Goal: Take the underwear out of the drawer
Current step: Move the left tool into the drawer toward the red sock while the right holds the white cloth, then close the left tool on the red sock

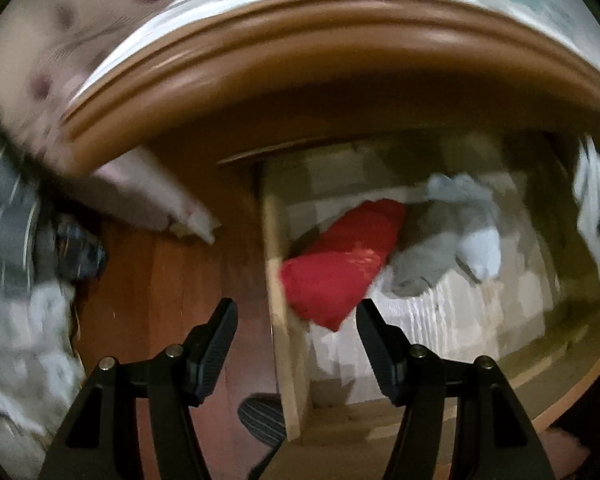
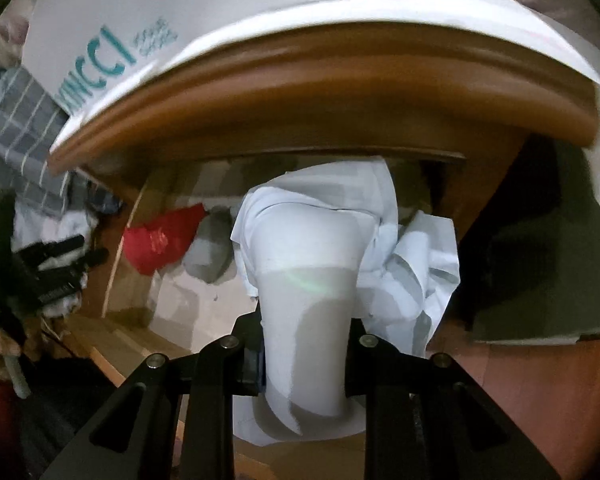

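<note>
The open wooden drawer (image 1: 278, 280) holds a red underwear piece (image 1: 336, 268) and a grey one (image 1: 440, 248). My left gripper (image 1: 296, 320) is open and empty, its fingertips just short of the red piece over the drawer's left wall. My right gripper (image 2: 304, 344) is shut on a white underwear piece (image 2: 312, 248), which bunches up between the fingers and hangs over the drawer. The red piece (image 2: 160, 240) and the grey piece (image 2: 210, 256) also show in the right wrist view, with the left gripper (image 2: 60, 264) at the far left.
The brown edge of the cabinet top (image 1: 300, 60) overhangs the drawer, with a white printed box (image 2: 148, 28) on it. Clothes (image 1: 16, 240) lie at the left on the reddish wood floor (image 1: 172, 288). A striped slipper (image 1: 260, 416) is below.
</note>
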Demonstrator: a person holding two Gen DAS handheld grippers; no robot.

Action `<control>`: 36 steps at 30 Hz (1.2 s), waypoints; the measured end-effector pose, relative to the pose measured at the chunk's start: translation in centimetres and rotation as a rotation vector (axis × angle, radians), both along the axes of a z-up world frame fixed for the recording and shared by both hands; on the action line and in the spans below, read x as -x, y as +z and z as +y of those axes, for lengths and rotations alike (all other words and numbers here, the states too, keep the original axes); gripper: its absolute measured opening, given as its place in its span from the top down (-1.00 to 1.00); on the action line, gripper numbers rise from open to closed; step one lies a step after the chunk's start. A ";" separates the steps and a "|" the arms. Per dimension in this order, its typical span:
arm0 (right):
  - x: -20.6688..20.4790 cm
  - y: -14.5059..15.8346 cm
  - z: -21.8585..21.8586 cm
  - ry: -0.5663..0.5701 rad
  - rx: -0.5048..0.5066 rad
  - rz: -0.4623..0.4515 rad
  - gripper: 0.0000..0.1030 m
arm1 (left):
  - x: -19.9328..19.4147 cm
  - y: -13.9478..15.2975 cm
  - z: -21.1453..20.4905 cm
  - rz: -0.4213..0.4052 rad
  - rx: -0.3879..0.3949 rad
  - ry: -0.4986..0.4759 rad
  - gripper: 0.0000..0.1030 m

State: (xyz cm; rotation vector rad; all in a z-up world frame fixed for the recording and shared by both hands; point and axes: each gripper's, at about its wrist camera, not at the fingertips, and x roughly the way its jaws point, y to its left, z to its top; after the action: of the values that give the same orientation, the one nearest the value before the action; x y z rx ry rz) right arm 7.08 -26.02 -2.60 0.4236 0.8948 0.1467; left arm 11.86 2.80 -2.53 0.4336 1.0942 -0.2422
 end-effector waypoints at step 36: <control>1.6 0.7 -0.9 -0.013 -0.052 -0.067 0.52 | -4.5 -10.3 -6.7 0.092 -0.367 -0.388 -0.23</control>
State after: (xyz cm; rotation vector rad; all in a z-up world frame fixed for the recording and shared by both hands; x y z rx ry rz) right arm 5.53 -26.87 -1.91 0.4703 0.8239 0.1714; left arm 16.34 -3.92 -12.82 0.9747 1.1422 -0.4075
